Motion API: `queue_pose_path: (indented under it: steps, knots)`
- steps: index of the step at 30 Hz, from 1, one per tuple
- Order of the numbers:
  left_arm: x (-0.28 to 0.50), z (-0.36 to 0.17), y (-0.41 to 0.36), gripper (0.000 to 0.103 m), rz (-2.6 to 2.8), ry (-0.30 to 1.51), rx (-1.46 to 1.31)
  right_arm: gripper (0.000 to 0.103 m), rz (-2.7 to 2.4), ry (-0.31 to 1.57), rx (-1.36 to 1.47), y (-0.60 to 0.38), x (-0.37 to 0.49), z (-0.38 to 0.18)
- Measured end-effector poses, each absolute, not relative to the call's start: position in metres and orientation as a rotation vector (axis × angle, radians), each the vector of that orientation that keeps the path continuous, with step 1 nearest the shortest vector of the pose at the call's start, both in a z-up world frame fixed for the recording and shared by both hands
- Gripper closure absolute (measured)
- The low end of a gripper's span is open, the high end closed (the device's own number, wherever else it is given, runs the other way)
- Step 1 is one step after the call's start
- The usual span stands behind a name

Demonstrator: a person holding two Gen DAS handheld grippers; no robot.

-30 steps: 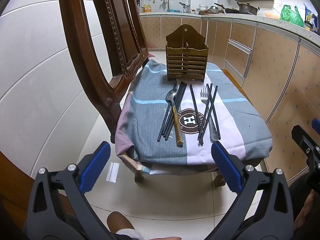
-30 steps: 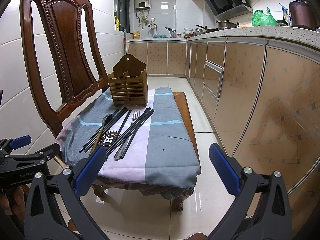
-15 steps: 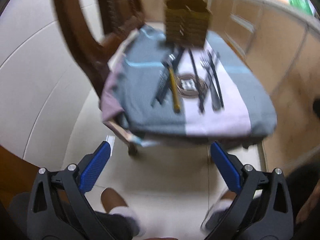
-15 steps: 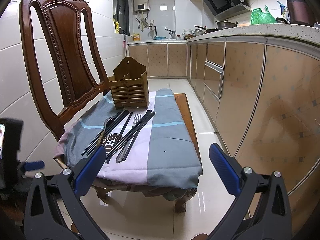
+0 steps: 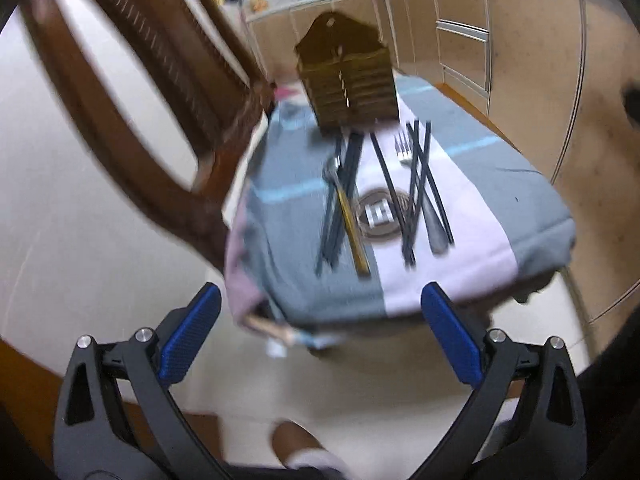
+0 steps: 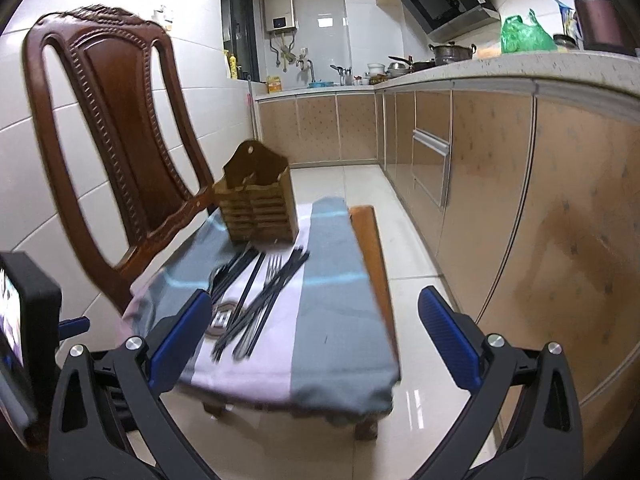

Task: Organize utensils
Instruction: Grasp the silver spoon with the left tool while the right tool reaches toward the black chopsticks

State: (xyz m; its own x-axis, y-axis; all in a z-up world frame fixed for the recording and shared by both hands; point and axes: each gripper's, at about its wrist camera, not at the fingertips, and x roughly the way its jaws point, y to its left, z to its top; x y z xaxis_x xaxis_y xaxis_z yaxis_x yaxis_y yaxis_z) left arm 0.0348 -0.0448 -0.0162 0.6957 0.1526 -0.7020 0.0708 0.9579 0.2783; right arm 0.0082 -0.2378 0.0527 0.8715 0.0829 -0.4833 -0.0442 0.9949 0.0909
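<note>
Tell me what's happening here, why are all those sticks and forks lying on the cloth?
A person holds two grippers and is about to tidy the utensils. The left gripper and right gripper are both open and empty, short of the low table. The black chopsticks, a fork and a spoon lie loose on the cloth. The wooden holder stands behind them. Nothing is picked up yet.

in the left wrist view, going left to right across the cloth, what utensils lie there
spoon with gold handle among black chopsticks → single chopstick → fork under crossed chopsticks
</note>
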Motion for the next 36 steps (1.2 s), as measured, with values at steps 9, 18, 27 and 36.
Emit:
queue_pose_path:
  steps: [9,18,27,36]
  knots:
    - [0.156,-0.014,-0.054,0.013,0.073,0.866,0.435,0.003,0.155,0.698,0.237,-0.270,0.150,0.065]
    - [0.235,-0.045,-0.064,0.053,0.034,0.996,0.410,0.003,0.145,0.813,0.440,-0.299,0.195,0.010]
    - [0.274,-0.076,-0.082,0.053,0.081,1.060,0.456,0.003,0.149,0.813,0.419,-0.296,0.211,0.008]
    - [0.296,-0.082,-0.058,0.094,0.089,1.090,0.312,0.003,0.176,0.855,0.391,-0.289,0.216,-0.001]
